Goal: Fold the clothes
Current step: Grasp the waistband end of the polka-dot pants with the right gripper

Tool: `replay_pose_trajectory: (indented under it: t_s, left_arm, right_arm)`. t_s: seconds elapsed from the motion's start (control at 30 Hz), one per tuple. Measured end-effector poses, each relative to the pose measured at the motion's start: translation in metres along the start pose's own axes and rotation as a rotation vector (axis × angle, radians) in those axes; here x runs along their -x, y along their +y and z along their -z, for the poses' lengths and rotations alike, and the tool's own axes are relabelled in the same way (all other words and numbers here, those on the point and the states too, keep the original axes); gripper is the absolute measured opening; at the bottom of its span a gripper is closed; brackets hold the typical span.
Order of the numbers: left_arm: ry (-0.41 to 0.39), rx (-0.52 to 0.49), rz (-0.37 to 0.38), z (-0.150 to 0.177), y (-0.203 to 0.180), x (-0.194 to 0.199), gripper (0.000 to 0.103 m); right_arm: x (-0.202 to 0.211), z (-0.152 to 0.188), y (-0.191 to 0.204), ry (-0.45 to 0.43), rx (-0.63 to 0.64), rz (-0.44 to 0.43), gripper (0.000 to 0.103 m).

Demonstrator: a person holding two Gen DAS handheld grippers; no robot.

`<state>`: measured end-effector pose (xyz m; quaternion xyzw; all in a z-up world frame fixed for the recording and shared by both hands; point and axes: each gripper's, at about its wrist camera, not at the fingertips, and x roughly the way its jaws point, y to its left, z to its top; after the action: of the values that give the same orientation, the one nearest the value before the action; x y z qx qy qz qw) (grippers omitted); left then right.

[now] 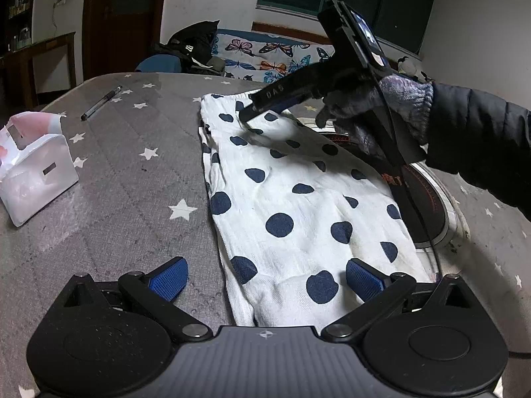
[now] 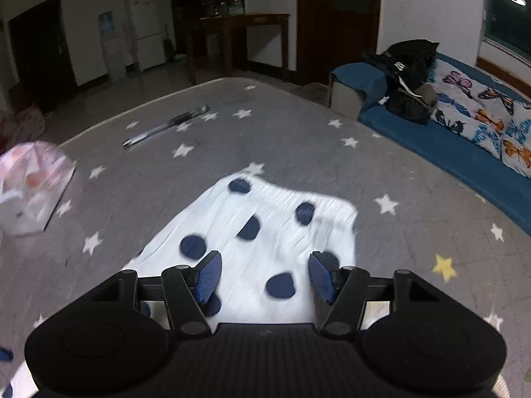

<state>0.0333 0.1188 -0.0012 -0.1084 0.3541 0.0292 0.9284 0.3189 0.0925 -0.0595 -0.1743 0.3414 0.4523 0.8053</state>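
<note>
A white garment with dark blue dots lies flat in a long folded strip on the grey star-patterned cloth. My left gripper is open, low over its near end, with its blue pads on either side of the fabric. My right gripper, held in a gloved hand, hovers over the far end of the garment. In the right wrist view the right gripper is open just above the garment, and nothing is between its pads.
A white and pink plastic bag sits at the left, also in the right wrist view. A pen lies at the far left. A round dark object lies under the garment's right side. A butterfly-print sofa stands beyond.
</note>
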Motion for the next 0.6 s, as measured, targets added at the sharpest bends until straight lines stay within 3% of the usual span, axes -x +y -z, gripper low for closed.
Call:
replay_pose_trajectory:
  t_s: [0.3,0.6]
  left_arm:
    - [-0.011,0.005,-0.008,0.002,-0.002,-0.001,0.103]
    - [-0.019,0.004,-0.007,0.004,-0.001,-0.002,0.103]
  right_arm:
    - [-0.018,-0.004,0.028,0.012,0.17,0.017,0.065]
    - [0.0,-0.01,-0.008,-0.07,0.054,0.038,0.068]
